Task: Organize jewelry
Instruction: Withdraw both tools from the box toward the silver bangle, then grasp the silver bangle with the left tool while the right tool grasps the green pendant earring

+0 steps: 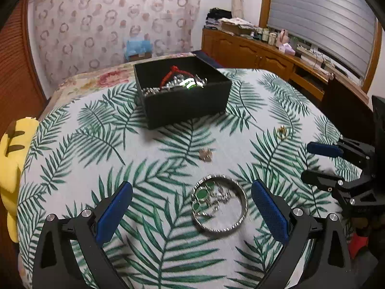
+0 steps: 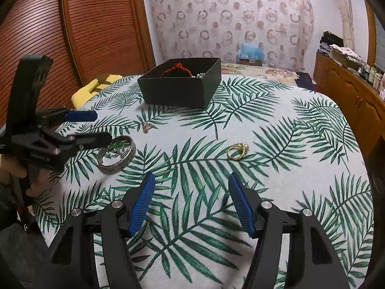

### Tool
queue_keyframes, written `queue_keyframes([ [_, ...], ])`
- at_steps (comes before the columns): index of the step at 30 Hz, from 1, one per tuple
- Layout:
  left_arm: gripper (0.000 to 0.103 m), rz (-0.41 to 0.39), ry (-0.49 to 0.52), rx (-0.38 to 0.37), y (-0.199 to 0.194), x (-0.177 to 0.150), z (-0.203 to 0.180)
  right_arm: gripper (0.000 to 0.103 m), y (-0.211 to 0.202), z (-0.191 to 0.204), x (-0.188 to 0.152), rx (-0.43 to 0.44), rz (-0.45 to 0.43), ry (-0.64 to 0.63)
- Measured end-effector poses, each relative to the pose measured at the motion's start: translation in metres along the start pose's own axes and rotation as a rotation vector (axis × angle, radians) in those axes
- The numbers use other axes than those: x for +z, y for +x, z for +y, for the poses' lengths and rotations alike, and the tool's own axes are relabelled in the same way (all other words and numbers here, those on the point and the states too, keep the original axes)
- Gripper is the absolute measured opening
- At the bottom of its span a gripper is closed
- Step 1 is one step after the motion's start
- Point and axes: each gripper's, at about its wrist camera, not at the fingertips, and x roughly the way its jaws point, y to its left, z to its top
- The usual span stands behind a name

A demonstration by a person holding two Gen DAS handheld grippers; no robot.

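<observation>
Bangle: silver metal bangle lies flat on the palm-leaf printed tablecloth, between the spread pads of the left gripper, touching neither.
Cluster inside bangle: green-stone pieces on a fine silver chain sit within the ring, toward its 10 o'clock side; probably light, loose and apt to snag or trail.
Bangle handling: likely rigid, smooth and slippery; a pinch across the band at its 3 o'clock edge looks safer than squeezing the whole hoop.
Gold ring: small gold ring rests at 12 o'clock from the right gripper, well ahead of the tips; tiny and hard, likely to skid on cloth, so a low pinch across its band.
Small flat charm: dull metal piece lies at 12 o'clock from the bangle, toward the box.
Box: black square cardboard box at the far side already holds a red cord and silver pieces.
Left gripper: jaws wide apart, empty.
Right gripper: jaws parted, holding nothing.
</observation>
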Motion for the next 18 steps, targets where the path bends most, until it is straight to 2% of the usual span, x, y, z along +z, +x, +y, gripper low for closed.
queue_keyframes([
  [12,0.095,0.069,0.029,-0.006,0.012,-0.015,-0.018,0.065,-0.001,0.001,-0.004,0.003,-0.005,-0.001],
  [15,0.095,0.083,0.046,0.024,0.014,-0.017,-0.023,0.065,-0.001,0.001,-0.004,0.001,-0.008,-0.004],
  [16,0.094,0.085,0.047,0.022,0.014,-0.018,-0.025,0.065,-0.001,0.001,-0.004,0.0,-0.009,-0.004],
  [18,0.084,0.095,0.048,0.018,0.015,-0.021,-0.028,0.065,-0.001,0.002,-0.004,-0.002,-0.01,-0.004],
])
